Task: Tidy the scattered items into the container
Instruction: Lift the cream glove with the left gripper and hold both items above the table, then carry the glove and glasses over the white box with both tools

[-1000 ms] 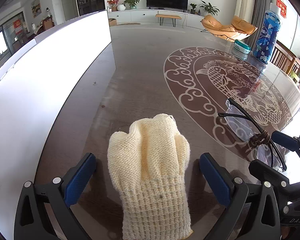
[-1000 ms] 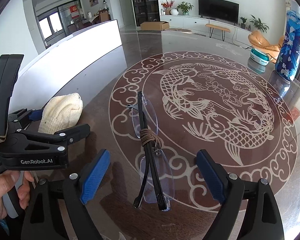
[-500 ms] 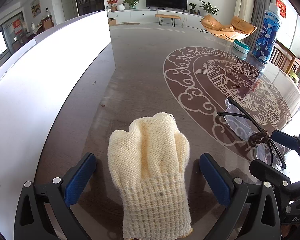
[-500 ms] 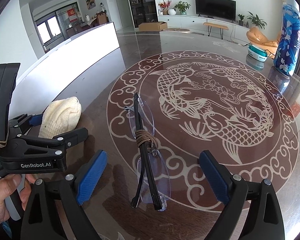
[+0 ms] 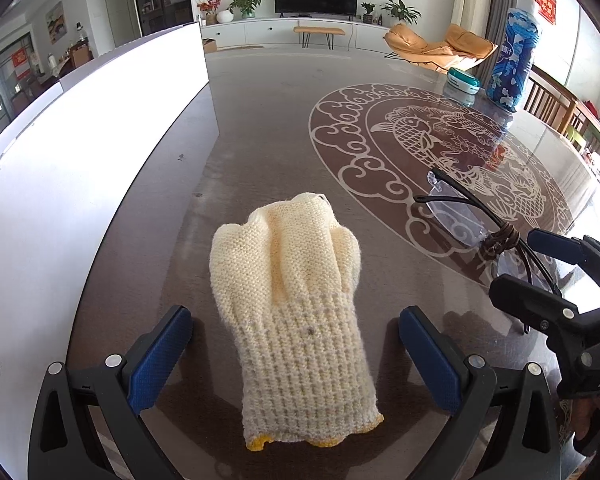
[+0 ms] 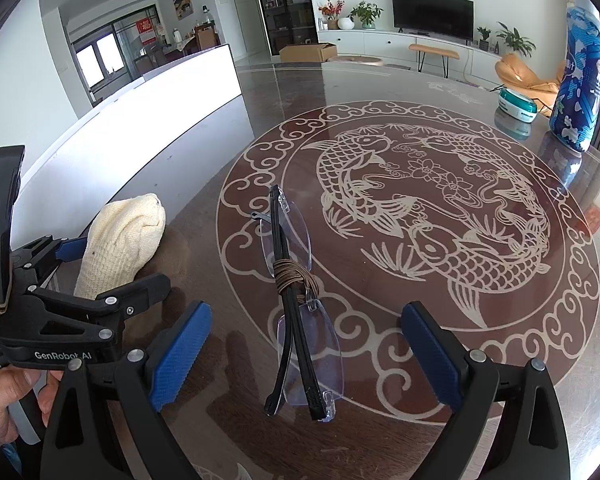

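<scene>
Glossy brown tabletop [image 5: 260, 128] with a carp medallion, living room behind. Left wrist view: cream knitted glove [image 5: 296, 312] lying flat between wide-spread left gripper [image 5: 296, 356] pads, untouched. Right wrist view: folded rimless glasses [image 6: 296, 312], cord-wrapped, flat between the right gripper [image 6: 304, 354] pads, just spread wider, gripping nothing.

glove [image 5: 292, 304]: cream knit, yellow hem | glasses [image 6: 296, 304]: black arms, clear lenses | table [image 6: 440, 208]: brown, pale fish motif
</scene>
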A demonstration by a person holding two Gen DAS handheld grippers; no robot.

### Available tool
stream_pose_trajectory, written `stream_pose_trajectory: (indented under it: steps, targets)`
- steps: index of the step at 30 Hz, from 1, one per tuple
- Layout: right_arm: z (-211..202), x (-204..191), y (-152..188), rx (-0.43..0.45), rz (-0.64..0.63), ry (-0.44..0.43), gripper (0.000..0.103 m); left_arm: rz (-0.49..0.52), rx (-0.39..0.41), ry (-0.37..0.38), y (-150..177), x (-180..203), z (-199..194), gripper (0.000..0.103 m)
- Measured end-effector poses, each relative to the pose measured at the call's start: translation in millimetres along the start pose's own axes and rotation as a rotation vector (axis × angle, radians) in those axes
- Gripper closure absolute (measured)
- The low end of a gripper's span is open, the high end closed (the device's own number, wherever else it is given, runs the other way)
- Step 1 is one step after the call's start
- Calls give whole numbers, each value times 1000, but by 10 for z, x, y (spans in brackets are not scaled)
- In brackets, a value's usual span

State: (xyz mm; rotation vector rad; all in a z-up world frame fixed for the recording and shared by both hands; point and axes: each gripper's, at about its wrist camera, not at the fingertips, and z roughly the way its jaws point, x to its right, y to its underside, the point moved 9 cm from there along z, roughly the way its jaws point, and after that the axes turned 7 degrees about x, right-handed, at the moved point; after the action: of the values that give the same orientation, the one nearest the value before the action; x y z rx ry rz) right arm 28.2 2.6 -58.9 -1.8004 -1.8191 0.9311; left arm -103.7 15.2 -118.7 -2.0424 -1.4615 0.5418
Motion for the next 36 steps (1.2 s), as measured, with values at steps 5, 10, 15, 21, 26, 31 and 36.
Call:
stream_pose_trajectory:
  steps: [5,10,15,21,26,31,36]
  targets:
    - [145,43,-149,-119,-88,-17,7,30,-119,28,-34,17,62,0]
    - [348,-152,-259,-292,-246,-55,37,13,-139,70,-155,90,145,0]
    - [426,-278,-265,-359,-342,-30,76,29,-88,39,-270,44,106,57]
    - [215,-266,-329,-316,-333,-27,76,-44,-17,95,-264,-96,-225,63]
    - [66,-201,-361,-309,-291,-30,92,-79,-8,110,-117,-117,-395,63]
    - [0,-182,-389,-317,-296,-23,92,-69,6,106,-64,-128,-530,63]
    - [28,-203,-370,-347,-324,-28,65,-60,-4,102,62,-129,-521,63]
